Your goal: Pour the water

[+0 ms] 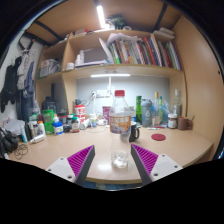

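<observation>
Tool (112,160) fingers spread wide and holding nothing, with a small clear glass (120,158) standing between them on the worktop (170,150). Beyond it stands the red-capped bottle (120,113), probably heavy, smooth and slippery; best gripped mid-body, among clutter under the shelves (140,68)

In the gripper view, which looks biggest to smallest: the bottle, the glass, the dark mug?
1. Bottle, clearly the tallest.
2 and 3. Glass and dark mug look alike; the glass sits nearer, between the open gripper fingers, so unsure.

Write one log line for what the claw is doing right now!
claw: open | glass: between the fingers, on desk | bottle: upright beyond glass | pour: not started
</observation>
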Demonstrator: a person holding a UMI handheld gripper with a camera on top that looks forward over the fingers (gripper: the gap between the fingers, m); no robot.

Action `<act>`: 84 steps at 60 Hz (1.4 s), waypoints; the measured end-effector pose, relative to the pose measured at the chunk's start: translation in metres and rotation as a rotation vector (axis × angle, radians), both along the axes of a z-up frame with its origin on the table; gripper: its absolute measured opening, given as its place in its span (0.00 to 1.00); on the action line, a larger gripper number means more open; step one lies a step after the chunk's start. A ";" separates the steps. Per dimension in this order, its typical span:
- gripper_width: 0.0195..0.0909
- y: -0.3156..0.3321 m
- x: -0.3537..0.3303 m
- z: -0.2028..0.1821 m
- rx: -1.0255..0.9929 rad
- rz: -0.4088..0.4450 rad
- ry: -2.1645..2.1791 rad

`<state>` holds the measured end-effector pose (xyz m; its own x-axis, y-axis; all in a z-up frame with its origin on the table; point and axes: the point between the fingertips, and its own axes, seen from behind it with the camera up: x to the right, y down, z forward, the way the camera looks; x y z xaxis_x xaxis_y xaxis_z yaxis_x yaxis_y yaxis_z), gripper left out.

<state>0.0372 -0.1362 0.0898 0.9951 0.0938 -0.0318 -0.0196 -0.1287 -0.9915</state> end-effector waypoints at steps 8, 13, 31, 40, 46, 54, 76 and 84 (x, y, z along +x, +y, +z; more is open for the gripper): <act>0.86 0.039 0.011 -0.010 0.003 0.003 -0.013; 0.86 0.064 0.016 -0.010 0.013 -0.007 -0.039; 0.52 0.139 0.014 -0.007 0.042 -0.005 -0.086; 0.37 0.146 0.012 -0.006 0.066 -0.002 -0.127; 0.34 0.147 0.009 -0.004 0.088 0.004 -0.143; 0.33 0.156 -0.018 0.008 0.099 0.053 -0.107; 0.32 0.241 -0.097 0.056 -0.115 0.187 0.788; 0.32 0.264 -0.099 0.060 -0.256 0.227 1.284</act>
<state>-0.0622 0.1277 0.1495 0.2083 0.1036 -0.9726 -0.8711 -0.4326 -0.2326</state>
